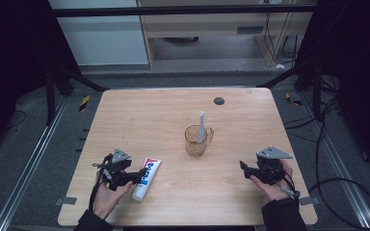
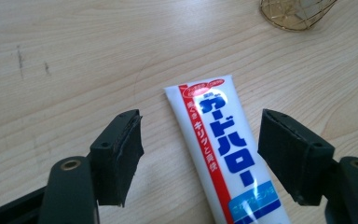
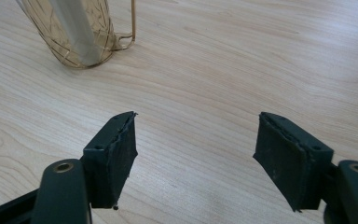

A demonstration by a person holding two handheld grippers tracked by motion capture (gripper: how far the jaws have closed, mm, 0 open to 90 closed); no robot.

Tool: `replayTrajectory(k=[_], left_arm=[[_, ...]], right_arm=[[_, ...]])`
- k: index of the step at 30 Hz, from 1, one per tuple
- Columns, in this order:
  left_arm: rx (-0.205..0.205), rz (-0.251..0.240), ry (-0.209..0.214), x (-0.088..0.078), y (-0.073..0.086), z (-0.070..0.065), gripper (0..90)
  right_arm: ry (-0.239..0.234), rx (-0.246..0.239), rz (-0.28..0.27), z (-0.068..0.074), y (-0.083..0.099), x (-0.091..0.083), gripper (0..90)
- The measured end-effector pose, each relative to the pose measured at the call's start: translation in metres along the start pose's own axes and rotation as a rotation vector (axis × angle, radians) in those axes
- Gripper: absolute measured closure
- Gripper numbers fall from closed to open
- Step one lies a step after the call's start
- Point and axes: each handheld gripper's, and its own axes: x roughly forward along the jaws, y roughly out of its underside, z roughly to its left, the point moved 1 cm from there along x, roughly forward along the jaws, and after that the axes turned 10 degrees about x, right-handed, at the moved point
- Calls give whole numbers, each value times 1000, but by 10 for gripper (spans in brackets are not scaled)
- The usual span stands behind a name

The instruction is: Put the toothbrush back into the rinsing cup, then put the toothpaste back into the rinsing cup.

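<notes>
pale wooden table (image 1: 173,115) carries, from the high view, a toothpaste tube (image 1: 147,178) lying flat near the front left, just beside the left gripper (image 1: 137,176), and an amber cup (image 1: 196,140) holding a white toothbrush (image 1: 201,127) at the middle. the left gripper view adds the tube's blue and red lettering, the tube lying between wide-apart jaws with neither pad touching it. the right gripper (image 3: 196,156) view shows its jaws spread over bare wood, the cup up at the left.

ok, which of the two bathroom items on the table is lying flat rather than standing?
The white toothpaste tube with blue lettering lies flat on the wooden table, between the open left gripper's jaws. The white toothbrush stands upright in the amber cup.
</notes>
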Motion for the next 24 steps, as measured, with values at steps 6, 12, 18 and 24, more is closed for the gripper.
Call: replayTrajectory(k=[6, 12, 18, 24], left_arm=[[31, 10, -3, 7, -15, -7, 285], [65, 30, -19, 14, -28, -13, 282], [78, 47, -28, 17, -34, -16, 284], [89, 93, -33, 26, -34, -19, 292]], right_arm=[[4, 5, 8, -1, -1, 1, 278], [13, 6, 25, -2, 1, 2, 258], [18, 11, 26, -3, 1, 3, 250], [18, 12, 39, -3, 2, 4, 242]])
